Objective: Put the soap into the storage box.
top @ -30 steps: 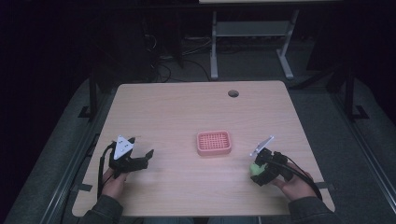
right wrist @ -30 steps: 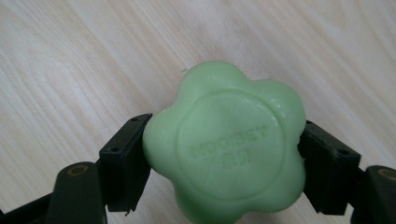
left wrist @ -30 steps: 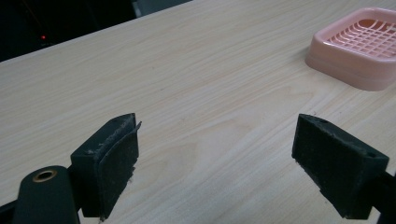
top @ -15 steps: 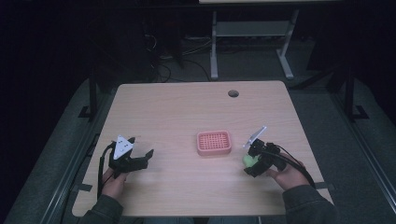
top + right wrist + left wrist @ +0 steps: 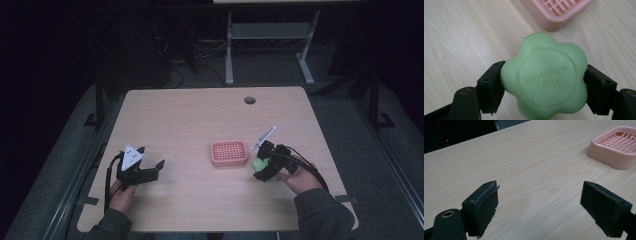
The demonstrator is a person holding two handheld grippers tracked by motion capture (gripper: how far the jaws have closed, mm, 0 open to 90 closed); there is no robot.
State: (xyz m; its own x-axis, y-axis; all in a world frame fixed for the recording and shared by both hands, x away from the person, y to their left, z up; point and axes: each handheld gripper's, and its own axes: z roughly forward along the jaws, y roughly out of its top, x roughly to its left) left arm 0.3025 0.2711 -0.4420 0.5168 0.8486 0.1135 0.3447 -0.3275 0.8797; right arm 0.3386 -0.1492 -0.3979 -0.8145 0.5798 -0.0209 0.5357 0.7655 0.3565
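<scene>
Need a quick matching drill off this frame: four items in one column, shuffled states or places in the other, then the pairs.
Items:
1. left gripper
2. right gripper
3. pink tray
4. green soap

States:
A. flower-shaped, clamped between two jaws
B. jaws apart, nothing between them
C. empty, near the middle of the table
D. shut on something, just right of the tray

Pairs: 1-B, 2-D, 3-C, 4-A

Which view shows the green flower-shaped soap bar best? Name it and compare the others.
The right gripper view: the green flower-shaped soap bar looms close, embossed face visible, clamped between the jaws. The high view shows a small green blob beside the pink slotted plastic tray.
</scene>
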